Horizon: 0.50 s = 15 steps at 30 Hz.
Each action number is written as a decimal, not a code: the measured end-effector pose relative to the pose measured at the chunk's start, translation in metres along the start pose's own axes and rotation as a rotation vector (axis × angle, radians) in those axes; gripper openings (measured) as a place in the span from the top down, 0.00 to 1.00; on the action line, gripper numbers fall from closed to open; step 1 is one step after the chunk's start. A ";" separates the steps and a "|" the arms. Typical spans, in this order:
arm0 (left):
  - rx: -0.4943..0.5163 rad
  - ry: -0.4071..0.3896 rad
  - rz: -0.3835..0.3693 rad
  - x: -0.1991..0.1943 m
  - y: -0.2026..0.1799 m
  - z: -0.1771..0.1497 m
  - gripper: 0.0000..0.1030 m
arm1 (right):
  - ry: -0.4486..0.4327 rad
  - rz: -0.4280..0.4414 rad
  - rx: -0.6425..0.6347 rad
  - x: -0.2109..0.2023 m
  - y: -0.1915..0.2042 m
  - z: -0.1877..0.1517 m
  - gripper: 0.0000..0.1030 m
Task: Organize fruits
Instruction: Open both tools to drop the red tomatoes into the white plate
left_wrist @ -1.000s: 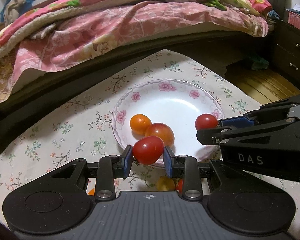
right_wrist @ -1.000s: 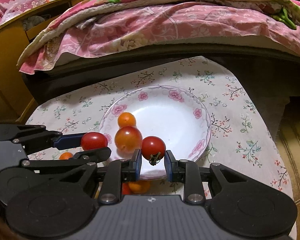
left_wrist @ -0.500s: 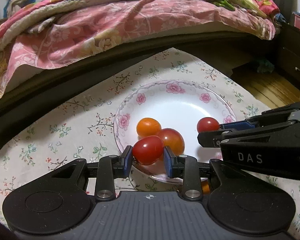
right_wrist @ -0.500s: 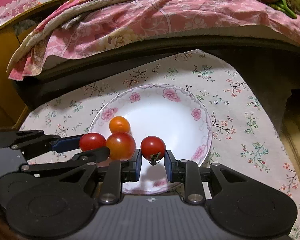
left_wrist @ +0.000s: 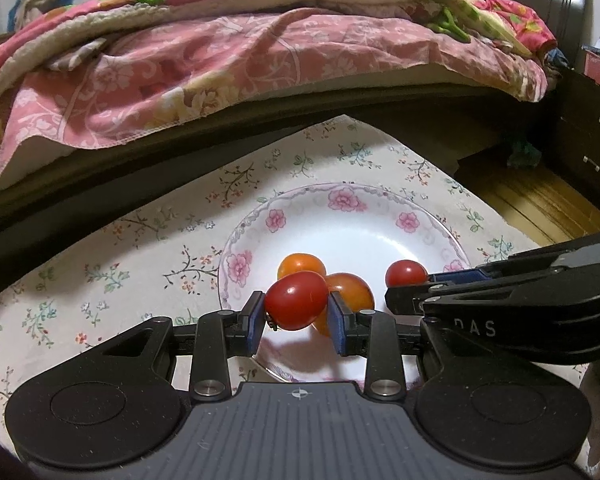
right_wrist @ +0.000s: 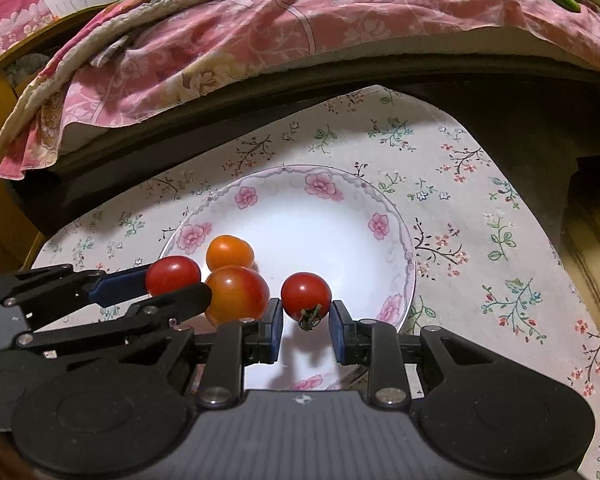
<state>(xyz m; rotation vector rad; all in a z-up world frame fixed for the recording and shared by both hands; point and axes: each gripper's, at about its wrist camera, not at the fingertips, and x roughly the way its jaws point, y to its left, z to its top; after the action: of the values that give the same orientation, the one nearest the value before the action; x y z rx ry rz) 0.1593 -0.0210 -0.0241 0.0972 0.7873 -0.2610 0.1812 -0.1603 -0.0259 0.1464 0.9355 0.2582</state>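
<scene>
Item: two red tomatoes, one in each of your grippers, both carried above the plate (left_wrist: 342, 200).

Left gripper (left_wrist: 296, 316): jaws closed onto the oval red tomato (left_wrist: 296, 300). Its long axis runs across the jaws, tilted up to the right. It hangs over the near left of the bowl, in front of the two fruits already lying there, the orange tomato (left_wrist: 302, 264) and the red-orange tomato (left_wrist: 352, 286).

Right gripper (right_wrist: 305, 320): jaws set narrow about the round red tomato (right_wrist: 306, 295), stem end pointing down and near. Whether both pads press it you cannot tell from the right wrist view; it appears held. It sits over open white bowl, right of the resting pair.

Relation for release: each fruit is straight below its own jaws' line, plate directly underneath. Your right has the clearer drop; your left risks landing on the pair.

Change from half a second ago: both grippers have advanced farther over the plate, and the plate looks nearer and larger.
</scene>
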 end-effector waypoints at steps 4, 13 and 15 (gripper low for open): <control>-0.004 -0.005 0.007 0.002 0.003 0.001 0.59 | -0.001 -0.001 0.002 0.003 0.001 0.001 0.71; -0.016 -0.009 0.012 0.004 0.008 0.002 0.52 | -0.007 -0.008 0.016 0.004 0.000 0.001 0.70; -0.021 -0.009 0.015 0.004 0.009 0.003 0.51 | -0.009 -0.008 0.015 0.003 0.000 0.002 0.70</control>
<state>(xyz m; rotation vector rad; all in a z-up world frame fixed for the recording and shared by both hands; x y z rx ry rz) 0.1661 -0.0137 -0.0245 0.0820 0.7804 -0.2391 0.1846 -0.1593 -0.0273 0.1576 0.9287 0.2434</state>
